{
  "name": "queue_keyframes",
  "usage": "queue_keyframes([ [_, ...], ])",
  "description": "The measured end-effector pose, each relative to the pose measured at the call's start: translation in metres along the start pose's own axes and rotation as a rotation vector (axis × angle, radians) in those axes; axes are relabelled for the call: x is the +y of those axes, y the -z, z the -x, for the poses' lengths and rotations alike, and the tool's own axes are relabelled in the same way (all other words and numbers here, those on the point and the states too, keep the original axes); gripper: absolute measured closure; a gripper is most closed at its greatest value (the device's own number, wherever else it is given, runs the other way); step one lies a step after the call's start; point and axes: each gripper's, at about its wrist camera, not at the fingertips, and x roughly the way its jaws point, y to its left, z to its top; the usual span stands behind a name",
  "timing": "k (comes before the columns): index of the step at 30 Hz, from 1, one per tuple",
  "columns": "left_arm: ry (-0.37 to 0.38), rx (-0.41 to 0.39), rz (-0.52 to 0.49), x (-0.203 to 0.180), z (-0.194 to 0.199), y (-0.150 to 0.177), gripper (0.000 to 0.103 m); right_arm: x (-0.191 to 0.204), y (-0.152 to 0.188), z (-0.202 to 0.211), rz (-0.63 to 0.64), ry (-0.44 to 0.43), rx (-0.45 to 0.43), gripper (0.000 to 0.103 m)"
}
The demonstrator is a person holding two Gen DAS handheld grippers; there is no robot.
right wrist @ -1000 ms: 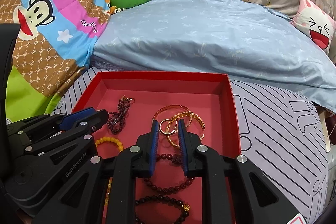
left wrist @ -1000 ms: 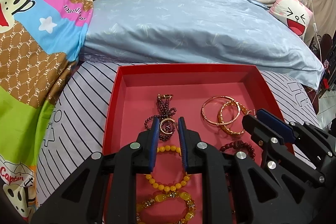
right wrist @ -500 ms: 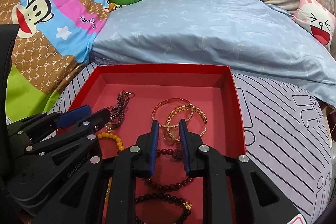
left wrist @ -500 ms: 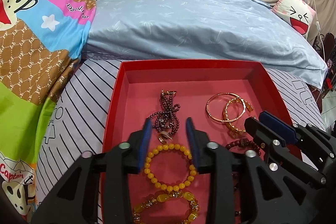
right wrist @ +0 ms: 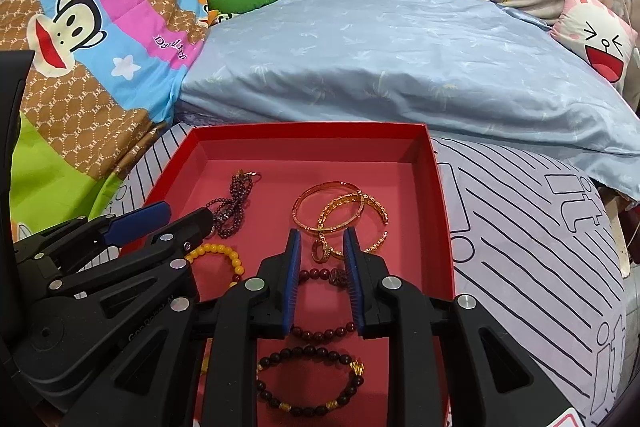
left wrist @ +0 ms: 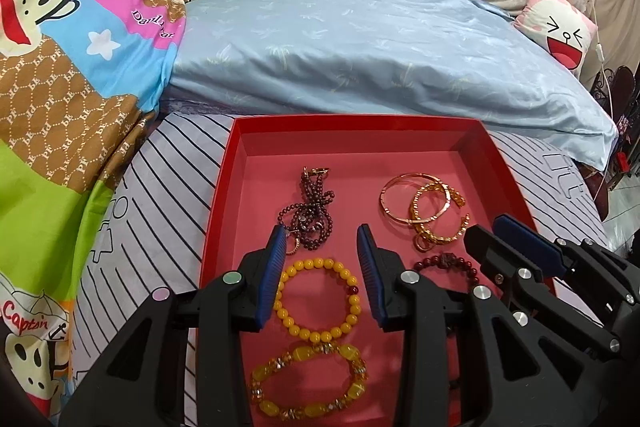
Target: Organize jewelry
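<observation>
Both of my grippers hang over the red tray (left wrist: 224,183), which sits on a striped cushion (left wrist: 160,187) on the bed. The left gripper (left wrist: 322,239) has its fingers spread wide and empty, framing the yellow bead bracelet (left wrist: 316,301) just below the tangled purple bead necklace (left wrist: 310,217). The right gripper (right wrist: 320,239) has its fingers narrower, also holding nothing, with a small gold ring (right wrist: 319,251) between the tips at the edge of the gold bangles (right wrist: 340,215). I judge the sorting is well along (like pieces already lie grouped by colour), and the step in hand is picking the next piece. From the right wrist view I can't quite tell whether the ring is linked to a bangle. My next move calls for lowering the right fingers squarely over the ring and closing gently so it doesn't skid.
</observation>
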Motion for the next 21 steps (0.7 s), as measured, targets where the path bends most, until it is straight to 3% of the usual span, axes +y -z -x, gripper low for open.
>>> queue_keyframes([
  [8,0.005,-0.016,0.009,-0.003,0.031,0.016,0.068,0.001,0.013,0.033,-0.008,0.02,-0.017,0.076],
  [21,0.017,-0.01,0.011,-0.008,0.078,0.066,0.068,0.008,0.064,0.084,-0.023,0.035,-0.024,0.076],
])
